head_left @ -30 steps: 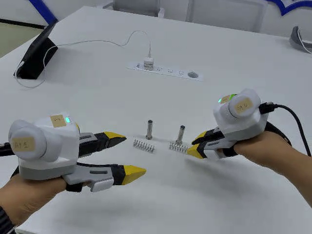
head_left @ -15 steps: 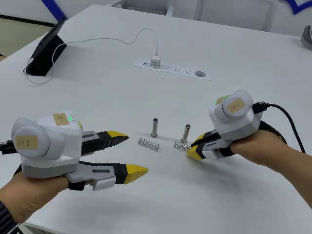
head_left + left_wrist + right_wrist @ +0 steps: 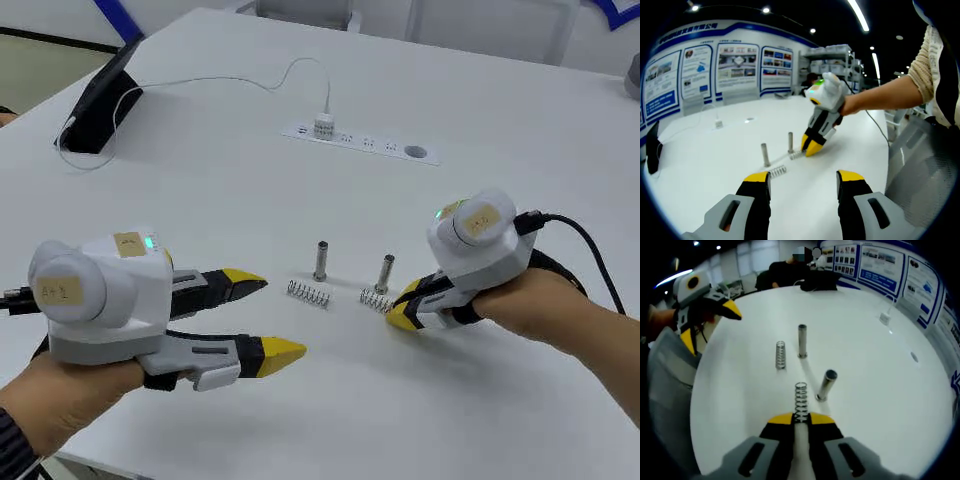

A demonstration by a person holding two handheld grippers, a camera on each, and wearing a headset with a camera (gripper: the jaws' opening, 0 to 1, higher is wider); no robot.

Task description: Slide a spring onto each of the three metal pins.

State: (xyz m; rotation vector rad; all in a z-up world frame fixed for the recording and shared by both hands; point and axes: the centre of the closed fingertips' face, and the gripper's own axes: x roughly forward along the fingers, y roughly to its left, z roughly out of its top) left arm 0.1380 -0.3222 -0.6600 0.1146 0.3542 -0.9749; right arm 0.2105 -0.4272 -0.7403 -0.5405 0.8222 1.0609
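Two metal pins stand upright on the white table, one on the left [image 3: 322,260] and one on the right [image 3: 384,272]. Beside each lies a spring. My right gripper [image 3: 403,310] is shut on the near end of the right spring [image 3: 376,300], which still lies on the table. The right gripper view shows that spring [image 3: 800,397] reaching out from the shut gripper [image 3: 800,419] past the nearer pin [image 3: 826,384]. The left spring [image 3: 308,293] lies free. My left gripper [image 3: 264,315] hovers open, left of the springs, with nothing in it [image 3: 804,177].
A white power strip [image 3: 360,144] with a plugged charger [image 3: 323,127] and its cable lies behind the pins. A black tablet stand [image 3: 100,95] sits far left. The table's near edge [image 3: 60,455] runs by my left hand.
My right gripper has moved in on the right spring and shut on its end. The left gripper has stayed open and still. The head camera has shifted a little.
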